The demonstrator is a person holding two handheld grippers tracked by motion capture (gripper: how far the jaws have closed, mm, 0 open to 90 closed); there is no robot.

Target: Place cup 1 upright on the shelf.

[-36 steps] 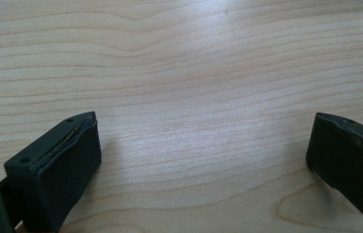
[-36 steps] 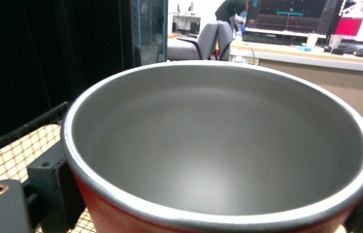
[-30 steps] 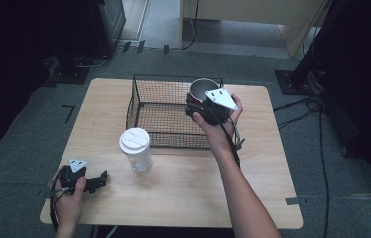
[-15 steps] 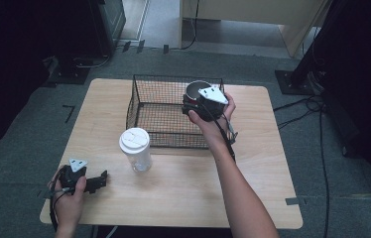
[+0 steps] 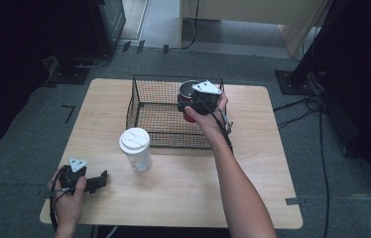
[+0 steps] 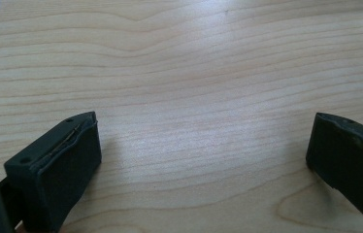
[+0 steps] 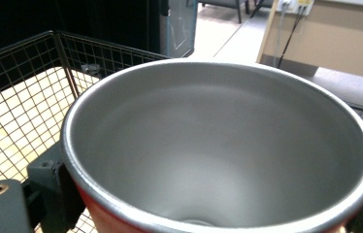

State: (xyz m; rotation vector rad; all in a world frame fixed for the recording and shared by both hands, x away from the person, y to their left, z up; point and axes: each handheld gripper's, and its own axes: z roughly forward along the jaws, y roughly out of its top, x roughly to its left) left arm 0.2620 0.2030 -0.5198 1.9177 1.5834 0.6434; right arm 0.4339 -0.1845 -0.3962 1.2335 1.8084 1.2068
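Two grippers in play. Right gripper [image 5: 197,99] is up over the wire basket [image 5: 139,99], jaws pinching a red cup [image 5: 189,115] with a steel lining; the cup sits between the jaws, one black jaw against its outer wall low at the left of the right gripper view, rim [image 7: 218,145] wide and close ahead of the camera. Cup interior bare metal. Basket mesh lies beyond and below the jaws, to their left. Left gripper [image 5: 96,181] rests low on the wooden table [image 5: 253,188], jaws spread wide, bare wood grain between them [image 6: 204,145]. A clear tumbler with white lid [image 5: 135,148] stands on the table ahead of the left jaws, just beside the basket's near wall.
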